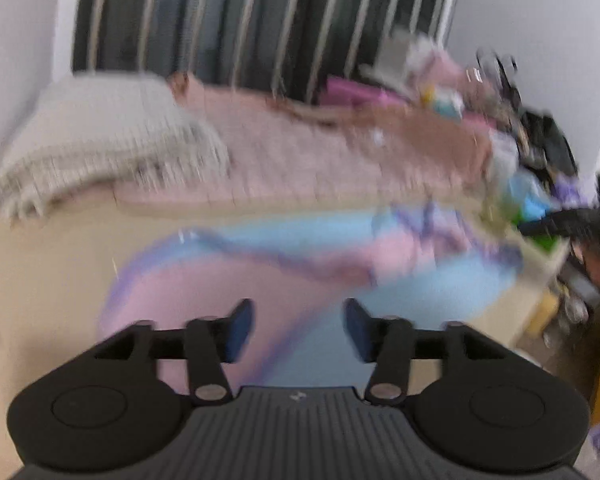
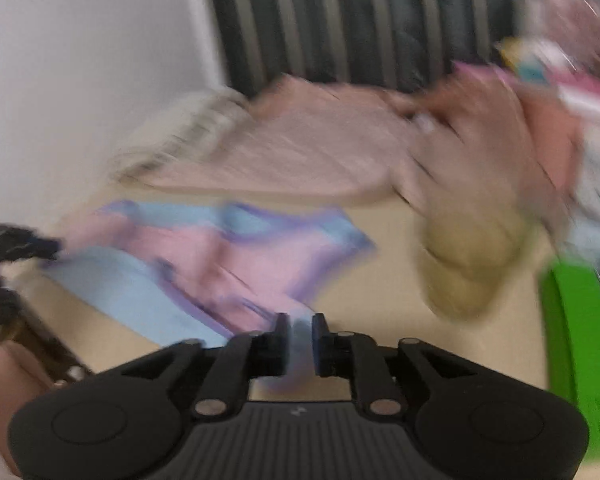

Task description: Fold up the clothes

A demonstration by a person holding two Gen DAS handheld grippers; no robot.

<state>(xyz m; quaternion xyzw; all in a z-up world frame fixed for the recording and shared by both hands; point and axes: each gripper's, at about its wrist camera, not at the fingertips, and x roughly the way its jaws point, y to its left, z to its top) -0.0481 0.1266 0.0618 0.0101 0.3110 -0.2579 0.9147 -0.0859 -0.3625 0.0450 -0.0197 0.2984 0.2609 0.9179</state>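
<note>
Both views are smeared by motion blur, so fine detail is lost.

In the left wrist view the left gripper [image 1: 299, 330] sits nearest, its blue-padded fingers [image 1: 240, 330] spread wide with nothing between them. Just past them lies the garment [image 1: 260, 280], a pastel piece in pink, blue and purple, spread across the tan table [image 1: 40, 272]. Its pink part lies to the left and its blue part to the right, with a bunched fold toward the far right.

In the right wrist view the right gripper [image 2: 300, 346] has its jaws drawn close together, pinching a near corner of the garment [image 2: 204, 264]. A strip of blue cloth shows in the narrow gap between the fingers. From there the garment runs away to the left over the table [image 2: 380, 300]. To the right sits a blurred tan bundle [image 2: 468, 256], and a bright green object [image 2: 580, 352] lies at the right edge.

Farther off, a pink blanket [image 1: 320, 152] covers the far side, with a grey knitted throw [image 1: 100, 136] at its left. A dark striped curtain [image 1: 260, 20] hangs behind, beside a white wall [image 2: 80, 80].
</note>
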